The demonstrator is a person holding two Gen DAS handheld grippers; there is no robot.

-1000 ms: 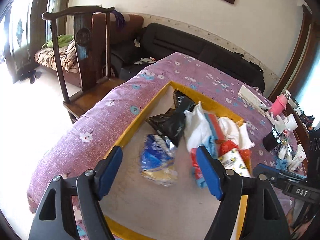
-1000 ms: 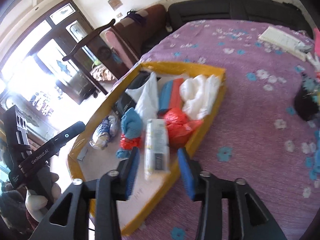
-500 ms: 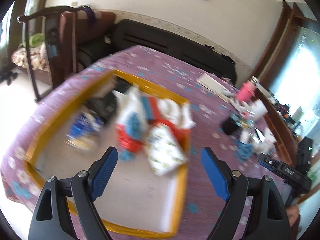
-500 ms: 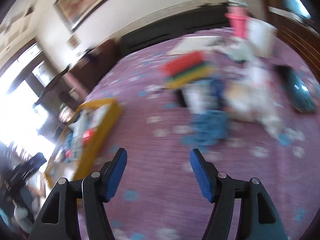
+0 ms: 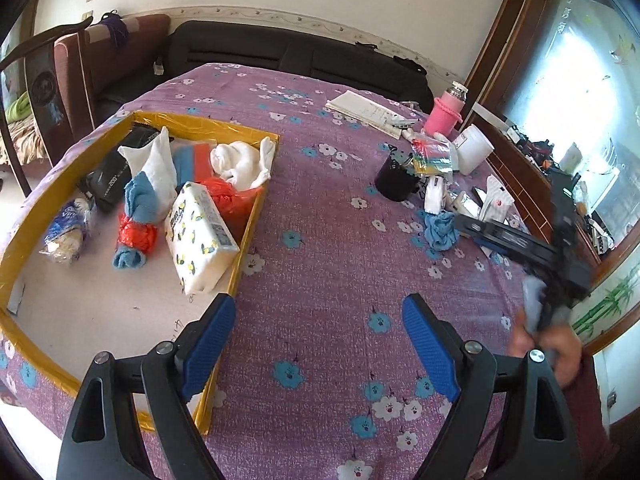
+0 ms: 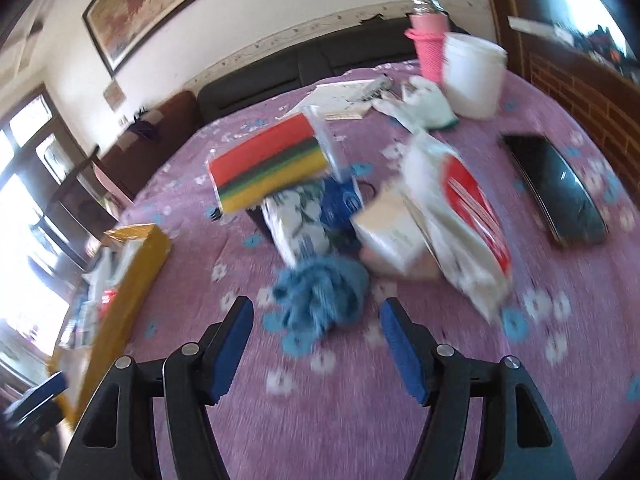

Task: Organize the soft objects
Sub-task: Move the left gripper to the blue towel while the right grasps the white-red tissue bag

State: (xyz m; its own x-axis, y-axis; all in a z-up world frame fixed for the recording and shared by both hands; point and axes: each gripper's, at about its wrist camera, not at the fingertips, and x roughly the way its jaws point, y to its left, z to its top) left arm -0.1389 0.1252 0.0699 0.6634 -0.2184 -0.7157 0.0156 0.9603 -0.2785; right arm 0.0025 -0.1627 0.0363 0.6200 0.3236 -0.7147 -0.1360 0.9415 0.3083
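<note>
**Two wrist views over a flowered cloth: tray at left, loose pile at right**

Left wrist view. The left gripper (image 5: 316, 336) fills the lower frame, its blue pads spread wide and holding nothing, above the purple cloth (image 5: 320, 216). At left lies the yellow tray (image 5: 250, 224), seen whole only here. Inside it: a tissue pack (image 5: 200, 236) leaning by the right wall, a blue towel (image 5: 134, 224) bound in red plastic, a white cloth (image 5: 244, 160) at the upper right corner, a red bag (image 5: 224, 200) below it, a black bag (image 5: 112, 180) and a blue-printed bag (image 5: 68, 228) at far left. At right centre sit a black cup (image 5: 394, 178), a pink bottle (image 5: 444, 114) and a white tub (image 5: 474, 148). A blue rag (image 5: 440, 230) lies just beside the tip of the right gripper (image 5: 468, 226), which enters from the right edge; its jaw state cannot be told from this view.

Right wrist view (blurred). The right gripper (image 6: 316, 344) has its pads spread apart and empty, with the blue rag (image 6: 320, 292) on the cloth just ahead, between them in the frame. Behind the rag, shown closely only here: a striped sponge pack (image 6: 268, 164), a flowered packet (image 6: 300, 220), a white-and-red bag (image 6: 464, 216), a small white box (image 6: 390, 232) and a dark phone (image 6: 556, 184) at right. The tray (image 6: 132, 272) appears only as a yellow wall at the left edge.
</note>
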